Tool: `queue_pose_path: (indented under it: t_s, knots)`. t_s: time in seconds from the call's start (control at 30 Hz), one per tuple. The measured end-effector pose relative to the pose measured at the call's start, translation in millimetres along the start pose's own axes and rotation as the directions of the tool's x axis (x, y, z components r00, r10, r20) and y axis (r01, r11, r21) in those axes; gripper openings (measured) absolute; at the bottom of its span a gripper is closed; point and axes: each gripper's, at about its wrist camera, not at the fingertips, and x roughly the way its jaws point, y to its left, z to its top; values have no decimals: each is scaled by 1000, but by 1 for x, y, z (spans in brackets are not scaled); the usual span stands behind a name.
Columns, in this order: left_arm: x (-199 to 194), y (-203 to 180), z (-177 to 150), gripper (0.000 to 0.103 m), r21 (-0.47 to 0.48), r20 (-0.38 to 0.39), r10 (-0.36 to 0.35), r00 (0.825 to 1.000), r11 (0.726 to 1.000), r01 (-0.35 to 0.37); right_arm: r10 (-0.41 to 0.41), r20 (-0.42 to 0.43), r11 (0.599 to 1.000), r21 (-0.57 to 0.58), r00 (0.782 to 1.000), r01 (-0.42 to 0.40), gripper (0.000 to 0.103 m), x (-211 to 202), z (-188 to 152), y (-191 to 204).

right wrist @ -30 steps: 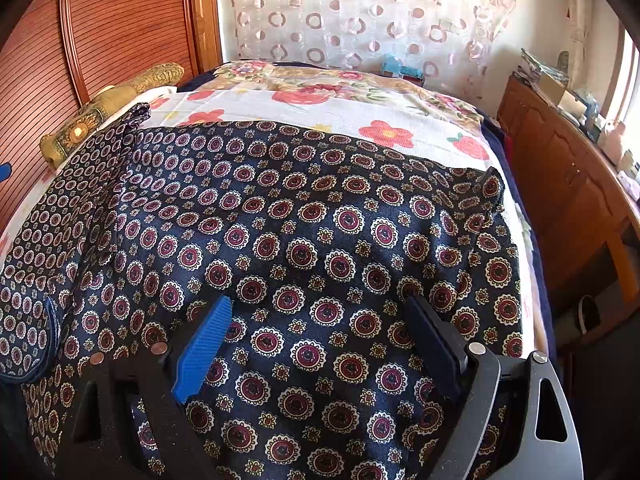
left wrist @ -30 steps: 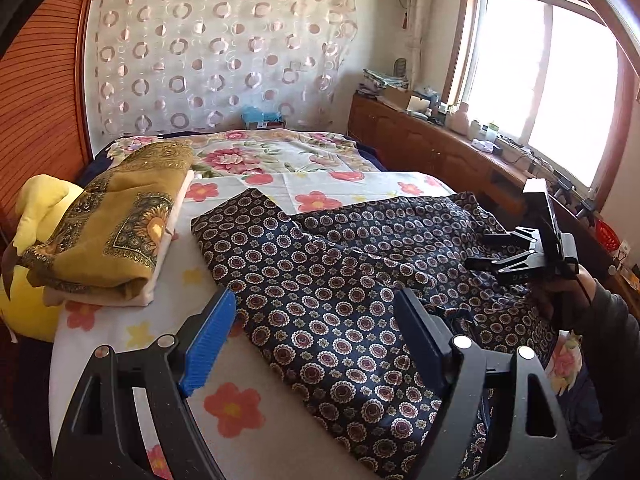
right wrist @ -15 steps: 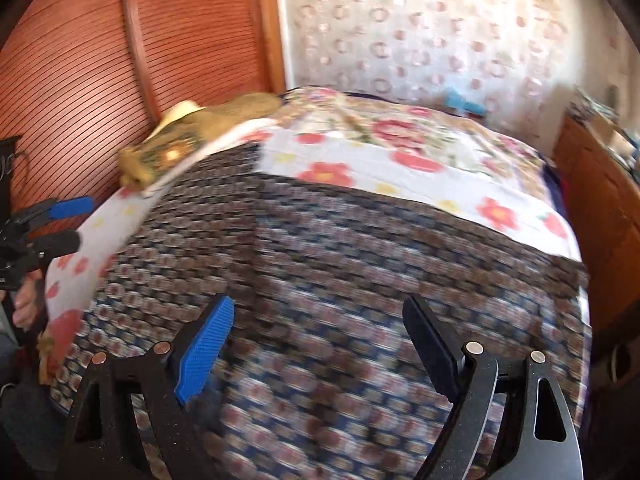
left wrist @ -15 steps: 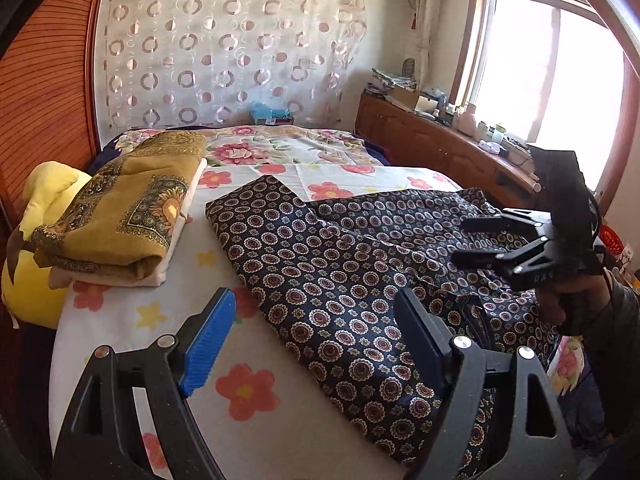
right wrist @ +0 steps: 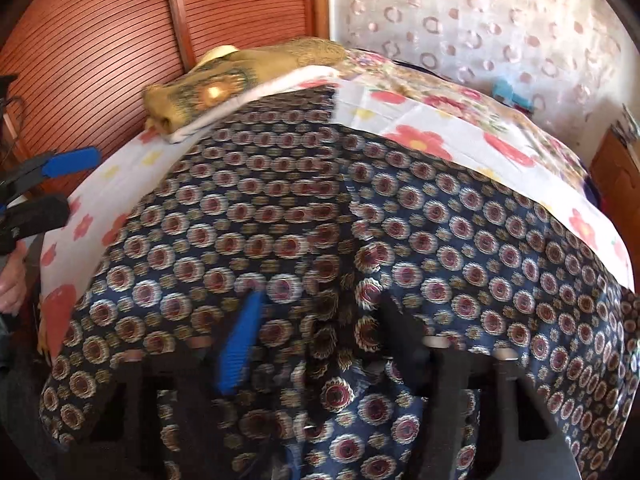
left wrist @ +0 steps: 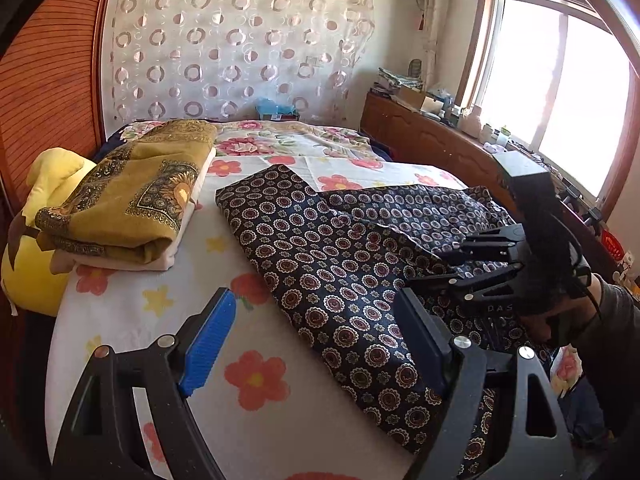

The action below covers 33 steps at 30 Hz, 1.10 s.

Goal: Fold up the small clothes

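- Navy patterned garment: spread flat on flowered bed sheet, thin, limp, prob. light; best pinched at hem/corner.
- Left gripper: agape, empty, over garment's edge.
- Right gripper: jaws just closing, cloth bunched between; firm grip unclear.

Home bedroom: bed in floral sheet, curtain, wooden dresser.

Bare bed sheet lies open between the folded yellow stack at the left and the patterned garment. Wooden sideboard bounds the bed's right side.
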Motion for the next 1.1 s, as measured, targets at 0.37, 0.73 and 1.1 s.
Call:
queue_pose_path:
  t_s: [0.37,0.73,1.1]
  knots:
    - [-3,-4,1,82,9,12,-12,1000,1000,12,-12,141,1000,-1,990,12,3,-35,-23,17]
    - [10,-37,2,82,69,-13,-64,998,995,65,-162,159,973,191,974,130,4,-89,-96,-29]
    - [21,-60,7,82,111,-34,-86,996,990,89,-233,152,937,299,961,180,4,-122,-129,-39]
